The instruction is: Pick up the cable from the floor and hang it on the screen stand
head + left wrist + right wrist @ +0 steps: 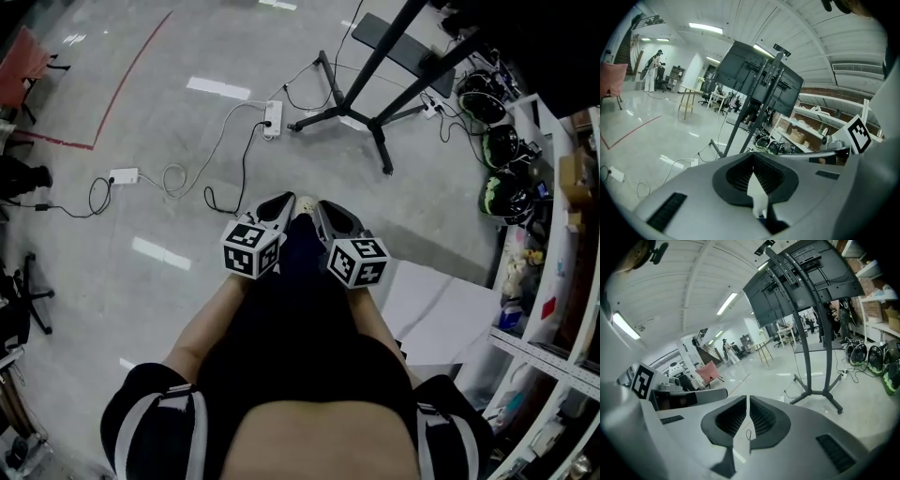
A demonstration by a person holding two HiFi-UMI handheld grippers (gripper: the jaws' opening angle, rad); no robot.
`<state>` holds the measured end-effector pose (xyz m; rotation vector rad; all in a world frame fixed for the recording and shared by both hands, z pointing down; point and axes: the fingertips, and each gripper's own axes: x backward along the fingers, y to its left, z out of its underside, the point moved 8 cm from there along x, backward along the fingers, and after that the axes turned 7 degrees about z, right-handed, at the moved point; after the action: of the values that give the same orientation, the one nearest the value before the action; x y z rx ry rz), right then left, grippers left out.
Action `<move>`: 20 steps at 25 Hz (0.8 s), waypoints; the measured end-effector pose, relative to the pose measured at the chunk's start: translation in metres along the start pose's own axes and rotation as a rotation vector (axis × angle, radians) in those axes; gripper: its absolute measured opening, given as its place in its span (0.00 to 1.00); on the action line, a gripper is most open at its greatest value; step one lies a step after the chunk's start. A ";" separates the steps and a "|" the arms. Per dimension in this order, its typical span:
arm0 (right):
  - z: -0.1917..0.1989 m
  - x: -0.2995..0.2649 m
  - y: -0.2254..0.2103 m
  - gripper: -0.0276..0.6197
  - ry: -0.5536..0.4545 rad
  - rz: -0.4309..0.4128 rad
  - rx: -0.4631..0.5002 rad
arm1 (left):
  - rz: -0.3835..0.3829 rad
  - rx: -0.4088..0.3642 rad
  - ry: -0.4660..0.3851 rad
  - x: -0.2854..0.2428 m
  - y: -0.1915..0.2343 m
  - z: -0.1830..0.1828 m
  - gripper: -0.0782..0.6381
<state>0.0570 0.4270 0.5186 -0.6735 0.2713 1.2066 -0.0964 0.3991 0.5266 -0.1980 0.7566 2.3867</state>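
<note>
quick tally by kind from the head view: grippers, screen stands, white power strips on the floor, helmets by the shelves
grippers: 2 (left gripper, right gripper)
screen stand: 1
power strips: 3
helmets: 3
total: 9

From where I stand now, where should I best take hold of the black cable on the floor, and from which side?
Grip the black cable at its curled end, the part nearest you, coming from above with jaws across the strand. It lies flat there; the other end seems plugged into the power strip.
</note>
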 end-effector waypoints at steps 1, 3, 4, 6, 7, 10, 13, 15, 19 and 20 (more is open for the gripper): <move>-0.005 -0.004 -0.006 0.08 0.003 0.001 0.001 | 0.000 0.001 0.000 -0.007 0.002 -0.004 0.12; -0.018 -0.013 -0.018 0.08 0.009 -0.001 0.003 | -0.002 0.004 0.001 -0.021 0.007 -0.013 0.12; -0.024 -0.018 -0.024 0.08 0.011 -0.004 0.005 | -0.005 0.004 0.002 -0.028 0.009 -0.018 0.12; -0.037 -0.028 -0.035 0.08 0.011 -0.011 0.009 | -0.011 0.008 0.002 -0.041 0.014 -0.027 0.12; -0.044 -0.033 -0.041 0.08 0.009 -0.013 0.011 | -0.014 0.010 0.000 -0.048 0.016 -0.031 0.12; -0.062 -0.048 -0.058 0.08 0.007 -0.021 0.015 | -0.026 0.007 -0.006 -0.067 0.022 -0.045 0.12; -0.077 -0.063 -0.071 0.08 0.016 -0.032 0.019 | -0.041 0.010 -0.008 -0.083 0.030 -0.056 0.12; -0.086 -0.073 -0.080 0.08 0.021 -0.039 0.017 | -0.051 0.013 -0.011 -0.095 0.037 -0.063 0.12; -0.104 -0.090 -0.099 0.08 0.028 -0.048 0.012 | -0.061 0.009 0.002 -0.117 0.046 -0.076 0.12; -0.107 -0.094 -0.104 0.08 0.031 -0.050 0.010 | -0.062 0.008 0.007 -0.122 0.048 -0.079 0.12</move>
<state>0.1361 0.2691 0.5199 -0.6870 0.2850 1.1466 -0.0308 0.2607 0.5222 -0.2235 0.7519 2.3258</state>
